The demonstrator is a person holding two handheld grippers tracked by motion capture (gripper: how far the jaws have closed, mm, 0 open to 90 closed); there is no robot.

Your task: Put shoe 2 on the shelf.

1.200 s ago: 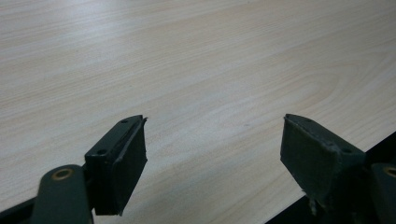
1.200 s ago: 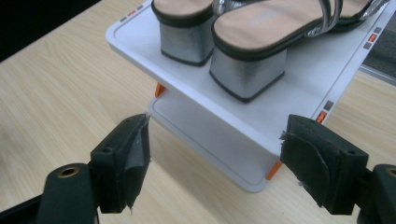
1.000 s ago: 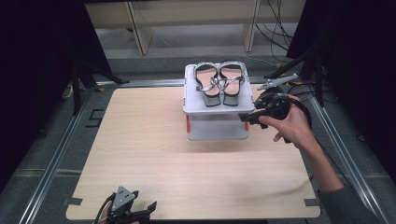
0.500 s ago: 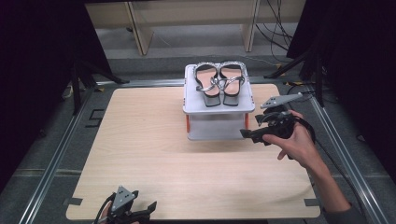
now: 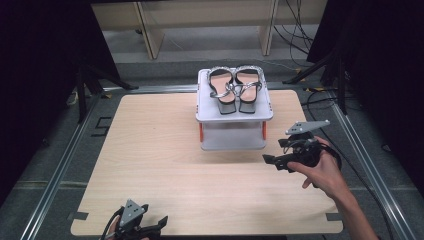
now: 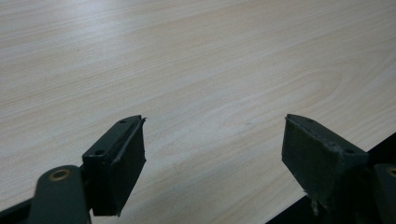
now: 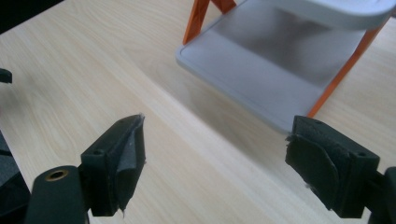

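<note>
A pair of silver strappy sandals [image 5: 234, 89] lies side by side on the top shelf of a small grey rack [image 5: 210, 118] with orange legs at the table's far middle. Its lower shelf [image 7: 261, 79] is bare. My right gripper [image 5: 269, 161] is open, held by a hand to the right of the rack and a little nearer, jaws pointing left; its own view has the jaws wide apart [image 7: 212, 163] over the wood. My left gripper [image 5: 159, 224] rests open at the table's near edge, jaws [image 6: 212, 158] spread above bare tabletop.
The light wooden table [image 5: 150, 150] sits inside a metal frame [image 5: 65, 155]. Black curtains, stands and cables [image 5: 320, 70] surround it. Beyond the far edge stand pale furniture legs [image 5: 150, 30].
My right gripper has drawn back from beside the rack's top shelf, moving nearer and lower to the rack's right. The left gripper has stayed put.
</note>
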